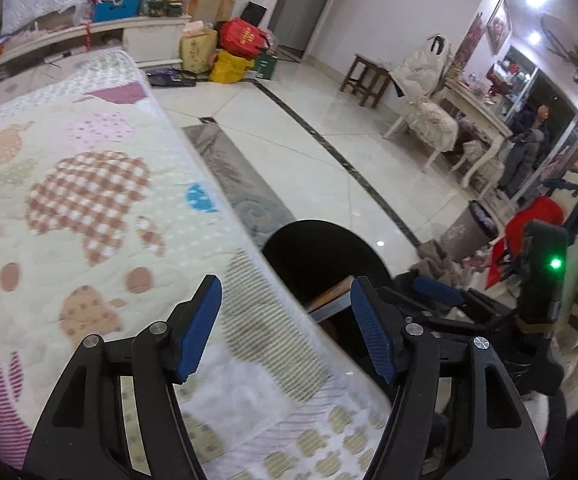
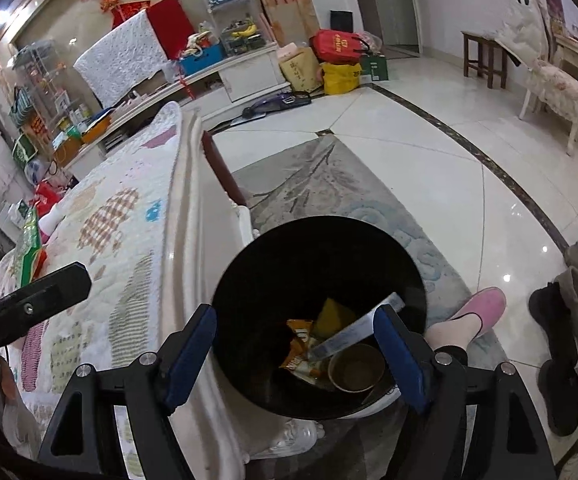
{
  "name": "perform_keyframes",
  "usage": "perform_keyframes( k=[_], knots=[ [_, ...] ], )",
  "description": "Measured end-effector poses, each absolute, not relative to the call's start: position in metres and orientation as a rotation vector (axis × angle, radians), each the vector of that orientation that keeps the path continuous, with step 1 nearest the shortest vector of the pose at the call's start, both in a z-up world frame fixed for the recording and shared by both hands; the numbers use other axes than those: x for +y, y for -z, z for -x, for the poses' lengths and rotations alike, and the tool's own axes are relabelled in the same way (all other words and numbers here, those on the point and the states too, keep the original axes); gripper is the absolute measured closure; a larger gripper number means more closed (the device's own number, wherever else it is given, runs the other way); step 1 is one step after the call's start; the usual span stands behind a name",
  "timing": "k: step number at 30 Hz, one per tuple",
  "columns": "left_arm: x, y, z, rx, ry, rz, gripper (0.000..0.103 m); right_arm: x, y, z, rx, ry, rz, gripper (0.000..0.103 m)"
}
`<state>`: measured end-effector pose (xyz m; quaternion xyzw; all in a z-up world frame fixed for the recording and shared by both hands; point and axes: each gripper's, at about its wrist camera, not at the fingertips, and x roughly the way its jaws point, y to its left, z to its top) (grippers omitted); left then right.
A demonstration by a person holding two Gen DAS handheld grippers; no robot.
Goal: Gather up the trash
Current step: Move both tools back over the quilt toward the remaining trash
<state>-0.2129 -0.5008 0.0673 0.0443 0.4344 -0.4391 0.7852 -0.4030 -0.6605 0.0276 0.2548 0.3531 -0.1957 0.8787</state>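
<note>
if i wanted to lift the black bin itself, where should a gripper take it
Probably the bin rim on the side away from the table, coming from above. It stands upright and open, so one finger could drop inside the thin wall and one outside; the table crowds the other side.

I see quilted cloth cover [image 1: 89,184] on bench, soft, matt, stitched patchwork. Floor tiles [image 2: 469,184] glossy, light glinting off them. Rug [image 2: 313,184] matt, worn, low pile. Bin [image 2: 289,264] black, smooth plastic, slight sheen. Inside it I make out paper cup [image 2: 356,367], crinkled shiny foil wrapper [image 2: 301,350], flat metallic strip [image 2: 353,332]. Left tool [image 1: 285,330] and right tool [image 2: 301,356]: matt black plastic arms, ribbed blue rubbery pads, bright metal pins. Slipper [image 2: 483,310] pink, fuzzy cloth. Stool [image 1: 365,78] dark wood.
</note>
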Motion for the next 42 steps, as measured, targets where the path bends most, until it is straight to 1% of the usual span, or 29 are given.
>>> perform_keyframes(
  k=[12, 21, 35, 42],
  knots=[
    [-0.431, -0.077, 0.209, 0.861, 0.79, -0.111, 0.037, -0.61, -0.055, 0.374, 0.712, 0.309, -0.463, 0.024],
    [-0.367, -0.08, 0.195, 0.831, 0.664, -0.086, 0.037, -0.554, -0.065, 0.333, 0.724, 0.187, -0.411, 0.024],
    [-0.26, -0.081, 0.176, 0.827, 0.495, -0.009, 0.037, -0.467, -0.068, 0.269, 0.781, 0.01, -0.318, 0.024],
    [-0.196, -0.074, 0.156, 0.871, 0.396, 0.036, 0.037, -0.423, -0.066, 0.242, 0.811, -0.087, -0.271, 0.024]
  ],
)
